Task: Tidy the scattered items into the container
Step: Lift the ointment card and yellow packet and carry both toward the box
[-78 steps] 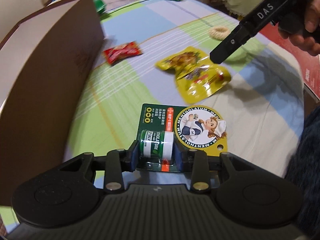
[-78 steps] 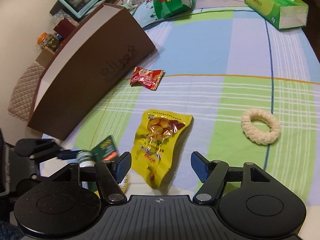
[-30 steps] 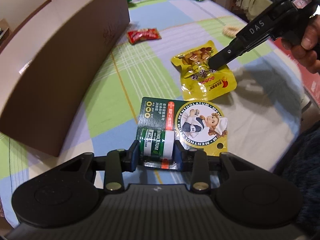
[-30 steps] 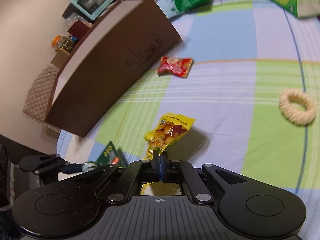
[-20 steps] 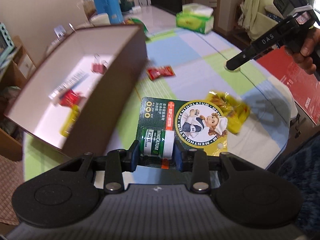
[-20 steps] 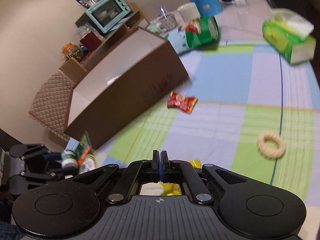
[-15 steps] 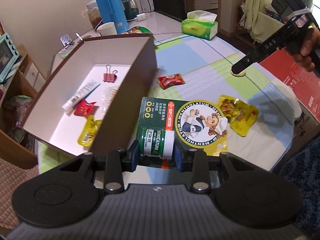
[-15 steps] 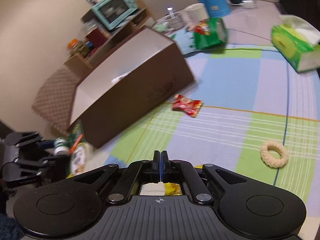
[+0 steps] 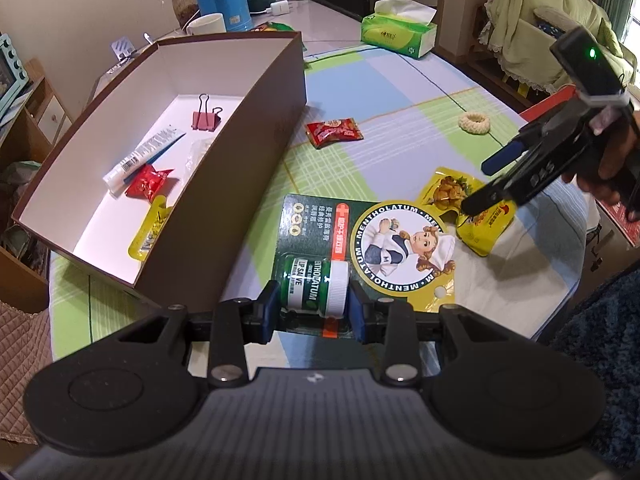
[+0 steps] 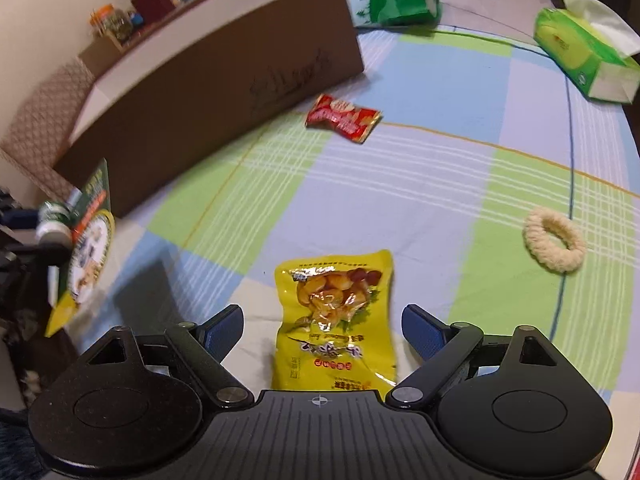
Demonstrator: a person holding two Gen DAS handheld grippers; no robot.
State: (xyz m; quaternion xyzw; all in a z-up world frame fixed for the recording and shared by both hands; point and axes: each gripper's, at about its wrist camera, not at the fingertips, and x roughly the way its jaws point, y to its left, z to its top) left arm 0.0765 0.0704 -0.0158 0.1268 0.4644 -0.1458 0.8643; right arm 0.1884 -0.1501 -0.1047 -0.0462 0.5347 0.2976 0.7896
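Gripping the lip-balm card (image 9: 362,248) in the left claw (image 9: 314,304), held up right of the brown box (image 9: 224,184), while the right claw (image 10: 322,326) gapes wide astride the yellow snack bag (image 10: 334,316), its length pointing straight ahead.

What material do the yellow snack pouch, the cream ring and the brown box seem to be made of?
Yellow snack pouch: probably glossy plastic film, since it crinkles and glints. Cream ring: looks like braided yarn or rope, matte and fuzzy; the fibre is unclear. Brown box: apparently stiff cardboard, with matte brown outside, white inside and thin straight walls.
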